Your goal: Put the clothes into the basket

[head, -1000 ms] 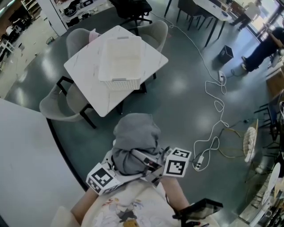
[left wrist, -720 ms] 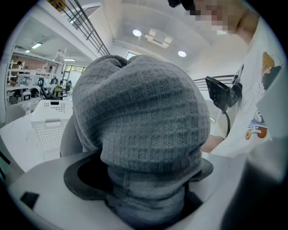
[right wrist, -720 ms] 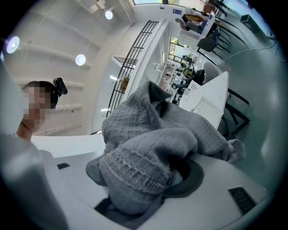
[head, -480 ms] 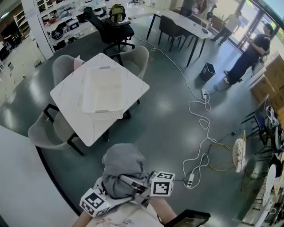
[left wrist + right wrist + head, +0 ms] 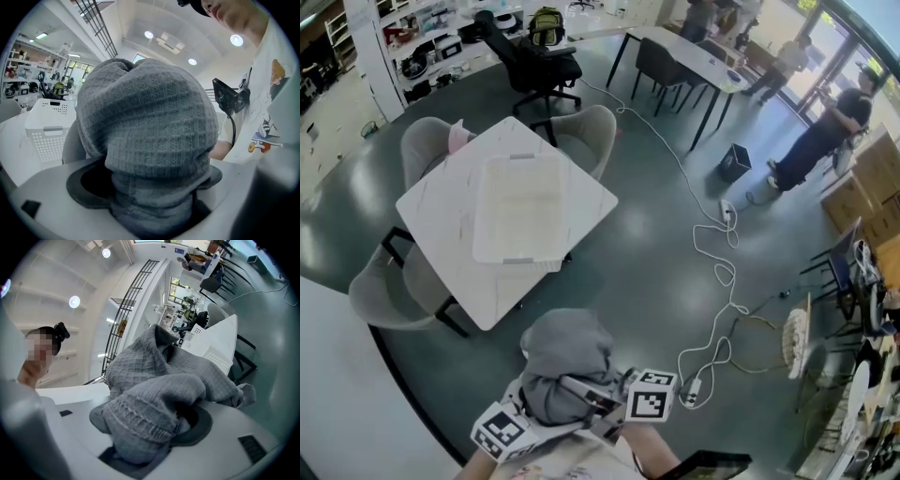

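while held over the floor (image 5: 656,253), well apart from the white basket (image 5: 525,211) on the bench (image 5: 441,211), the bunched grey garment (image 5: 567,361) is clamped by the left hand-held gripper (image 5: 152,201) and the right hand-held gripper (image 5: 140,441).

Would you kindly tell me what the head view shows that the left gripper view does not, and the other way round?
Only the head view: the white cable trailing over the floor and the basket's empty inside, seen from above. Only the left gripper view: the left gripper shut on the grey knit garment, plus ceiling lights. Both: the garment, the basket and the white table.
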`<state>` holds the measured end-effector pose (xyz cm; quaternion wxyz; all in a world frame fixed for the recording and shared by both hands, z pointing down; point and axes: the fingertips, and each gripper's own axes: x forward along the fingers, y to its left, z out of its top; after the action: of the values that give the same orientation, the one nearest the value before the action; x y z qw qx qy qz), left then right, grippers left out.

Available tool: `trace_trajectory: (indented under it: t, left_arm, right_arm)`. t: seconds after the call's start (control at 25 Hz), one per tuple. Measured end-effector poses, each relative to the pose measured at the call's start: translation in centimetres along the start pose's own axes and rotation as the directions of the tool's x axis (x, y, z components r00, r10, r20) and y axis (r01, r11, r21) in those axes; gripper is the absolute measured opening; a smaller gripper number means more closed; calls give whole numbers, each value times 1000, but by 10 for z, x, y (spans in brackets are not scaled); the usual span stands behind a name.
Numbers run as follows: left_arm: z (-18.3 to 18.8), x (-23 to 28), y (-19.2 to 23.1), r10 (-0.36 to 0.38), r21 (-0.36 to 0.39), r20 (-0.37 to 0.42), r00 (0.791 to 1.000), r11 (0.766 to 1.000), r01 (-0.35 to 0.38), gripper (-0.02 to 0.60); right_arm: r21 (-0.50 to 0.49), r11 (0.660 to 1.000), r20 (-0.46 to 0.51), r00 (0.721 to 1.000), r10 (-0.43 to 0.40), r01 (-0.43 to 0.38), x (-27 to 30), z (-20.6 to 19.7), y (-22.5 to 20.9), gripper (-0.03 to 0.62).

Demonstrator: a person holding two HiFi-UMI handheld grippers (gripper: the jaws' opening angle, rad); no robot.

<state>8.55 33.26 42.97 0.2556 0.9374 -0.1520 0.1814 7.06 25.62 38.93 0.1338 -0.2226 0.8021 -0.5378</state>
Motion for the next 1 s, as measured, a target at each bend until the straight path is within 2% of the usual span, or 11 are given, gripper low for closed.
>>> trace_trajectory:
  t: [0.36,0.48,0.8,1.0]
  left_arm:
    - [44,-23,76,38,4,27,999,999,-38,512]
    - [65,-34,95,52,17,52,997,998,-53,511]
    - [93,-53,131,66,76,59,996,995,-70,509]
    - [117,-57,152,106,36,88,990,993,-109,509]
  right_arm:
    - [-21,999,-52,998,23,-24,76,53,-2,256]
    - [-28,999,-51,998,38,-40,97,70,3,256]
    - [-66,995,-32,997,71,-73,135,100,14,258]
    - [-49,995,-48,996,81,-83,153,116,9,259]
